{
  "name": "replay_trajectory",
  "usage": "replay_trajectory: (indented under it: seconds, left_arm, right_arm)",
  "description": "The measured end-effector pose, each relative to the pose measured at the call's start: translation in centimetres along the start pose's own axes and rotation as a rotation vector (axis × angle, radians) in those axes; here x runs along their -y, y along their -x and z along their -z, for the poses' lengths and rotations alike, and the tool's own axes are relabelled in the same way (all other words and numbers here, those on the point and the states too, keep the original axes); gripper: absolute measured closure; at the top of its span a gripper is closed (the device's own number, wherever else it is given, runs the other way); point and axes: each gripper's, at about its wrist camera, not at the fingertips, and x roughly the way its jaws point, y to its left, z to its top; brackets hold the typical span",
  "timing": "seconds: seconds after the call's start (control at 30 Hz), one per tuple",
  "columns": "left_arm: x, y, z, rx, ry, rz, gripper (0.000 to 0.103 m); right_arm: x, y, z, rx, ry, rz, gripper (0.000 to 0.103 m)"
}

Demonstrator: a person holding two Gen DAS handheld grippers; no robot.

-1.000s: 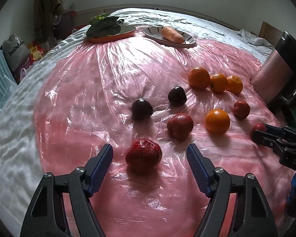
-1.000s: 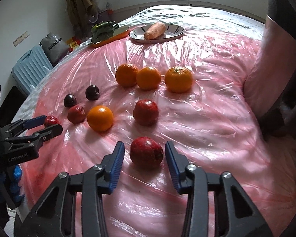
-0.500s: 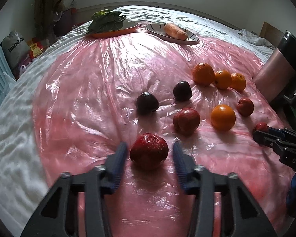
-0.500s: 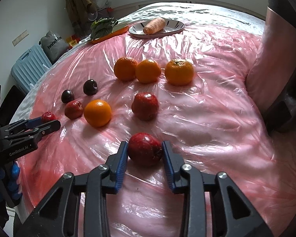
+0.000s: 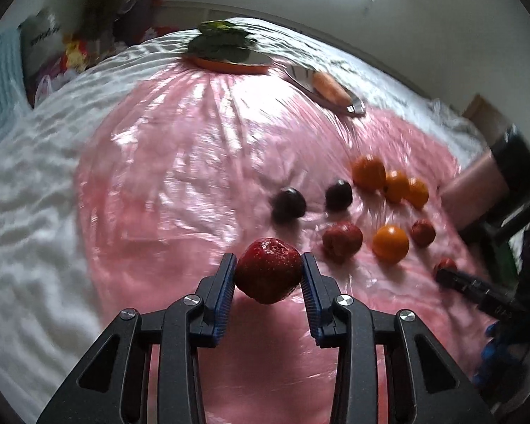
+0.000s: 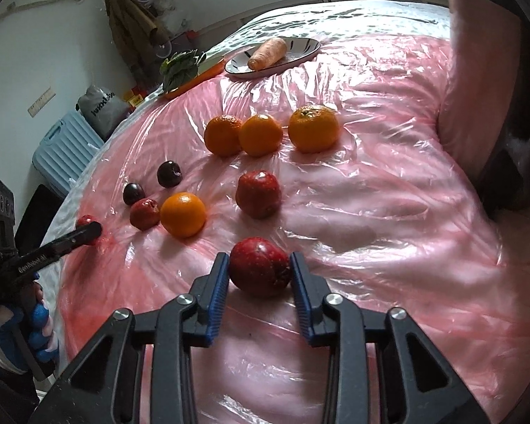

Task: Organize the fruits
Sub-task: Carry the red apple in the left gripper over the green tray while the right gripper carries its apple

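Left gripper [image 5: 268, 277] and right gripper [image 6: 258, 275] each clamped on a red apple; could slip out, skin smooth.

Scattered over a pink plastic sheet [image 6: 388, 183]: 3 oranges [image 6: 261, 135] in a row at the far side, touching or nearly so; a 4th orange [image 6: 183, 214] nearer, just beside a small red fruit [image 6: 144, 213]. 2 dark plums [image 6: 169, 174] close by. 1 larger red apple [image 6: 258, 194] alone mid-sheet. 2 more red apples, each pinched between blue pads: 1 [image 5: 268, 270] seemingly clear of the sheet, 1 [image 6: 258, 270] resting low on the plastic.
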Motion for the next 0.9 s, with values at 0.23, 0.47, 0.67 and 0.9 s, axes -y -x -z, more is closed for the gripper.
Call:
replay_trajectory:
  seconds: [0.23, 0.47, 0.67, 0.9]
  left_arm:
    - [-2.0, 3.1, -0.4, 0.051, 0.039, -0.034, 0.071]
    - [-2.7, 7.2, -0.3, 0.099, 0.032, -0.074, 0.071]
    - [-0.7, 9.9, 0.2, 0.115, -0.018, -0.074, 0.071]
    - [6.6, 10.9, 1.2, 0.092, -0.132, 0.014, 0.071]
  right_arm:
    - [-0.8, 0.3, -0.1, 0.005, 0.015, 0.022, 0.07]
    - [-1.4, 2.0, 0.0, 0.027, 0.028, 0.039, 0.07]
    - [-1.9, 4.9, 0.4, 0.061, 0.042, 0.037, 0.07]
    - [-0.3, 10.1, 1.8, 0.109, 0.034, 0.048, 0.07]
